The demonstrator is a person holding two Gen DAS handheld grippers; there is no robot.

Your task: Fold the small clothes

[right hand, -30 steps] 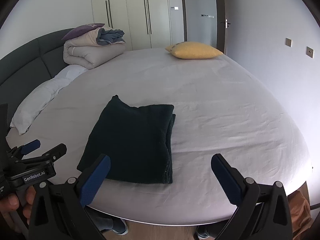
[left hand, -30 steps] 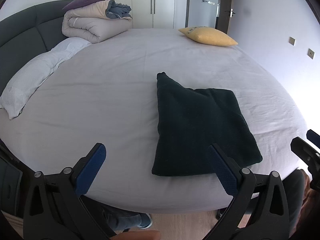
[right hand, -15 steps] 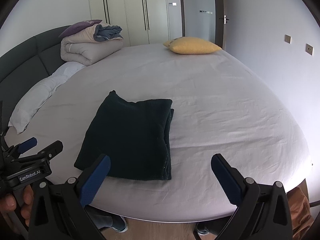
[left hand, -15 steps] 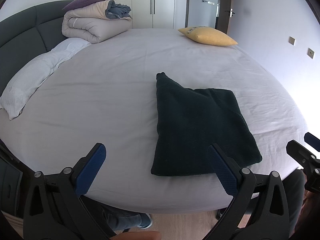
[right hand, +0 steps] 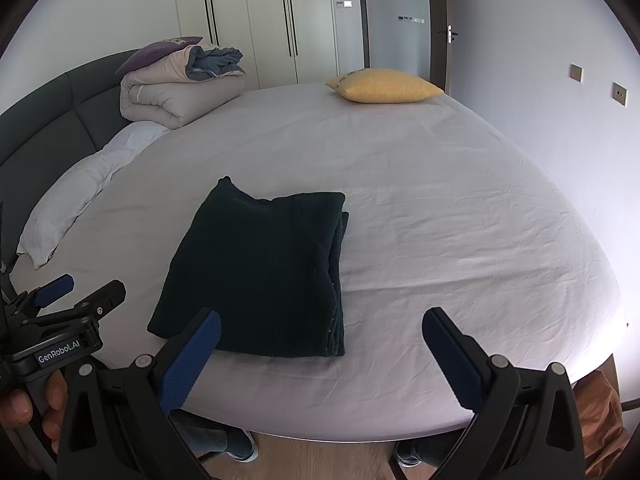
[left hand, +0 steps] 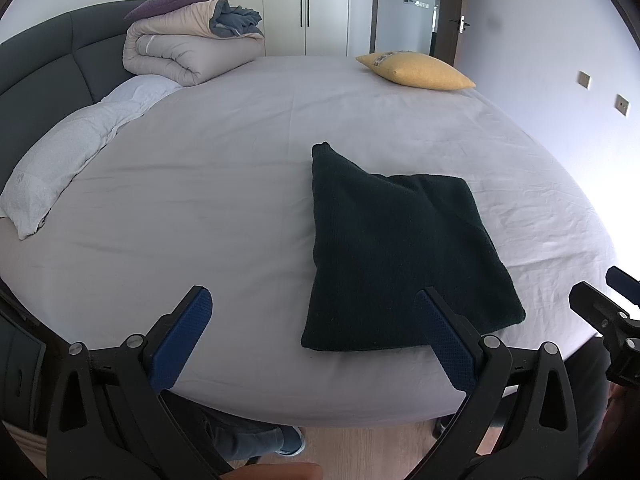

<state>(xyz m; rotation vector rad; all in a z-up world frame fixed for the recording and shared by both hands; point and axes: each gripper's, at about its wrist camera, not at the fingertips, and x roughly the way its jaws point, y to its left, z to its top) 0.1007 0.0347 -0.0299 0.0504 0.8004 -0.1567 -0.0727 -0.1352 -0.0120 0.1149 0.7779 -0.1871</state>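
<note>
A dark green knitted garment (left hand: 404,256), folded into a thick rectangle, lies flat in the lower centre of my left view, on the pale grey bed sheet (left hand: 224,184). It has not shifted over the last second, and my right gripper (right hand: 322,356) has drawn back slightly, so I judge this fold finished. My left gripper (left hand: 316,332) hangs at the bottom of the frame. Both grippers are spread wide, released, touching nothing.
</note>
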